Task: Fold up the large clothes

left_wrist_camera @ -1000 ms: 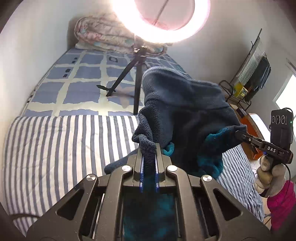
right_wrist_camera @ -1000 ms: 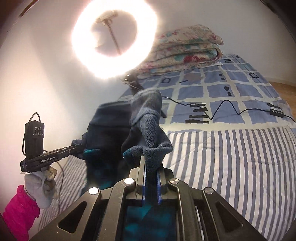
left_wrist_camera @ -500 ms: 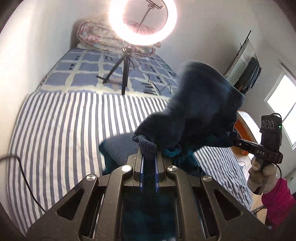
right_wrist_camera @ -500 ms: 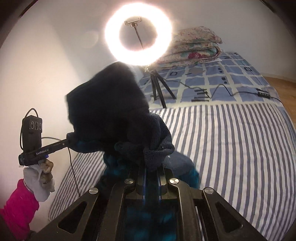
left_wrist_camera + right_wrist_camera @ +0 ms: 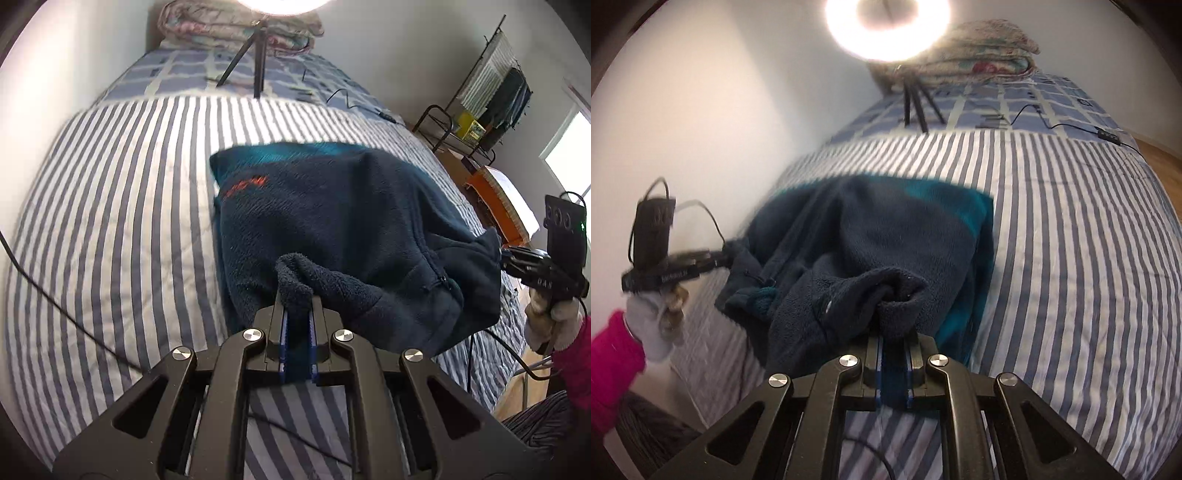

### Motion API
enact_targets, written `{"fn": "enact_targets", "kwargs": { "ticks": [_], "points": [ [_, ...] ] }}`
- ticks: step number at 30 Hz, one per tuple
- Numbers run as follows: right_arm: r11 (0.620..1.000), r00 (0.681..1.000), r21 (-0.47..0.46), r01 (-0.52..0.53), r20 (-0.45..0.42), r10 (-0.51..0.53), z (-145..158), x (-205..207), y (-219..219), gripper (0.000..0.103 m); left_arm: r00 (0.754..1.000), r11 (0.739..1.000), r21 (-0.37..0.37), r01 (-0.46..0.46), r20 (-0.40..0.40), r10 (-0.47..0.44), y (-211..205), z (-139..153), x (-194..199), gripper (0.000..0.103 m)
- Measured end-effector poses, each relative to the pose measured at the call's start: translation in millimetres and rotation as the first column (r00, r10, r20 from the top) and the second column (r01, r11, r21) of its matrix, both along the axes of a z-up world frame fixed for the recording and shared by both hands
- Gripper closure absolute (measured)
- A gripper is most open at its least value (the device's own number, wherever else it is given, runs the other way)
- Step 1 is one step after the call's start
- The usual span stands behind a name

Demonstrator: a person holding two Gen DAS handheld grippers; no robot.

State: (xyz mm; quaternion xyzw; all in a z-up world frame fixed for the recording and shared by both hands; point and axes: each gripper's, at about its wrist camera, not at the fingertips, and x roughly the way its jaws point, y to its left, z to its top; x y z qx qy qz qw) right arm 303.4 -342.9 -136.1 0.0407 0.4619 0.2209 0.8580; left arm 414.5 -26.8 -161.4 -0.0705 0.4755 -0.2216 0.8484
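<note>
Left gripper (image 5: 297, 310): jaws nearly closed, pinching a bunched fold of the dark navy fleece jacket with teal lining (image 5: 332, 221). Right gripper (image 5: 895, 339): same condition, jaws nearly closed on a second bunched fold of the same jacket (image 5: 871, 236). Neither gripper has let go.

Position of the jacket: it lies directly ahead of and below both grippers, spread over the blue-and-white striped bed cover (image 5: 110, 221). The far edge, showing the teal lining, appears to rest on the bed ahead of the grippers; the near edge hangs from the two pinch points and is not yet flat. An orange logo (image 5: 245, 185) faces up on the left gripper's side. A zip line runs away from the grippers, roughly midway between them.

Governing relation: the held near edge runs across from one gripper to the other, while the body of the jacket stretches forward from both. Each gripper holds one end of that edge, so neither is nearer the work; judged from this, the coming move needs both to act together, lowering or carrying the near edge evenly.

Difference from the earlier frames: the jacket was then lifted and bunched high in front of the ring light on its black tripod (image 5: 258, 62), hiding much of the bed. It has now swung forward and down, and most of it is draped along the bed. Both grips are unchanged.
</note>
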Motion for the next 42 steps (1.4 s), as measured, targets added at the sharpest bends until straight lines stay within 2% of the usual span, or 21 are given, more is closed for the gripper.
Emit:
{"fn": "enact_targets", "kwargs": {
  "ticks": [5, 9, 10, 12, 14, 16, 17, 18, 19, 20, 21, 23, 27, 31, 32, 33, 35, 38, 40, 42],
  "points": [
    [0.998, 0.999, -0.069, -0.015, 0.040, 0.018, 6.2, -17.4, 6.7, 0.094, 1.000, 1.000, 0.014, 0.023, -0.003, -0.023, 1.0, 2.1, -20.3, 0.095],
    [0.989, 0.995, -0.145, 0.008, 0.097, 0.006, 19.4, -34.7, 5.0, 0.083, 0.999, 0.999, 0.037, 0.030, 0.014, -0.030, 7.2, 15.1, -38.3, 0.083],
    [0.989, 0.994, -0.144, 0.015, 0.109, 0.001, 23.3, -40.3, 1.9, 0.081, 1.000, 0.999, 0.027, 0.029, 0.009, -0.029, 12.1, 17.9, -43.0, 0.080],
    [0.990, 0.992, -0.137, 0.025, 0.129, -0.008, 30.4, -50.5, -5.1, 0.081, 1.000, 1.000, -0.010, 0.020, 0.013, -0.020, 24.4, 23.3, -46.2, 0.064],
    [0.992, 0.989, -0.116, 0.042, 0.146, -0.025, 37.7, -60.7, -14.0, 0.074, 1.000, 0.994, -0.105, -0.013, 0.006, 0.014, 43.2, 29.6, -48.8, 0.061],
    [0.996, 0.987, -0.073, 0.053, 0.158, -0.041, 46.0, -66.9, -25.3, 0.069, 0.998, 0.975, -0.210, -0.066, -0.034, 0.060, 59.8, 32.1, -44.8, 0.060],
    [0.997, 0.986, -0.038, 0.064, 0.159, -0.057, 50.4, -69.5, -30.8, 0.063, 0.995, 0.965, -0.247, -0.091, -0.055, 0.080, 66.1, 31.9, -40.0, 0.055],
    [0.997, 0.985, -0.005, 0.077, 0.156, -0.075, 52.7, -69.0, -34.2, 0.058, 0.990, 0.943, -0.303, -0.135, -0.090, 0.112, 73.8, 29.4, -34.6, 0.049],
    [0.995, 0.984, 0.033, 0.094, 0.149, -0.098, 53.7, -66.4, -38.7, 0.047, 0.982, 0.915, -0.362, -0.178, -0.130, 0.140, 80.3, 24.0, -29.1, 0.049],
    [0.990, 0.982, 0.081, 0.113, 0.140, -0.124, 54.0, -62.2, -43.2, 0.040, 0.976, 0.900, -0.388, -0.198, -0.158, 0.147, 81.9, 19.9, -22.1, 0.049],
    [0.983, 0.982, 0.128, 0.129, 0.122, -0.145, 52.2, -55.9, -46.5, 0.038, 0.968, 0.887, -0.401, -0.226, -0.192, 0.160, 83.6, 13.1, -15.7, 0.049],
    [0.971, 0.985, 0.188, 0.149, 0.060, -0.163, 42.9, -41.3, -49.1, 0.036, 0.956, 0.880, -0.393, -0.267, -0.221, 0.192, 85.3, 3.9, -7.9, 0.049],
    [0.944, 0.975, 0.246, 0.222, -0.055, -0.215, 14.2, -17.9, -51.5, 0.035, 0.938, 0.848, -0.430, -0.309, -0.288, 0.196, 81.3, -14.4, 2.7, 0.049],
    [0.910, 0.959, 0.320, 0.262, -0.196, -0.207, -18.7, 2.6, -46.6, 0.036, 0.946, 0.868, -0.417, -0.269, -0.285, 0.156, 63.1, -19.1, 8.4, 0.049],
    [0.910, 0.959, 0.327, 0.254, -0.204, -0.195, -21.8, 4.5, -44.0, 0.041, 0.949, 0.879, -0.402, -0.256, -0.276, 0.151, 58.3, -18.9, 8.4, 0.056],
    [0.908, 0.962, 0.343, 0.239, -0.209, -0.175, -23.0, 6.0, -40.4, 0.047, 0.953, 0.895, -0.375, -0.242, -0.267, 0.146, 53.3, -18.4, 8.2, 0.074],
    [0.903, 0.967, 0.375, 0.209, -0.215, -0.135, -21.8, 7.1, -34.2, 0.078, 0.960, 0.910, -0.354, -0.216, -0.247, 0.132, 47.1, -15.5, 6.0, 0.089],
    [0.913, 0.978, 0.369, 0.177, -0.166, -0.123, -6.8, -1.1, -29.3, 0.091, 0.976, 0.933, -0.312, -0.178, -0.178, 0.126, 41.4, -2.1, -1.5, 0.093],
    [0.920, 0.983, 0.357, 0.160, -0.139, -0.117, 0.7, -8.6, -30.4, 0.093, 0.986, 0.962, -0.235, -0.142, -0.121, 0.116, 34.1, 4.0, -6.5, 0.093],
    [0.937, 0.985, 0.316, 0.149, -0.133, -0.112, -0.4, -15.5, -32.1, 0.093, 0.985, 0.976, -0.170, -0.136, -0.125, 0.116, 28.7, -6.2, -9.9, 0.094]
  ]
}}
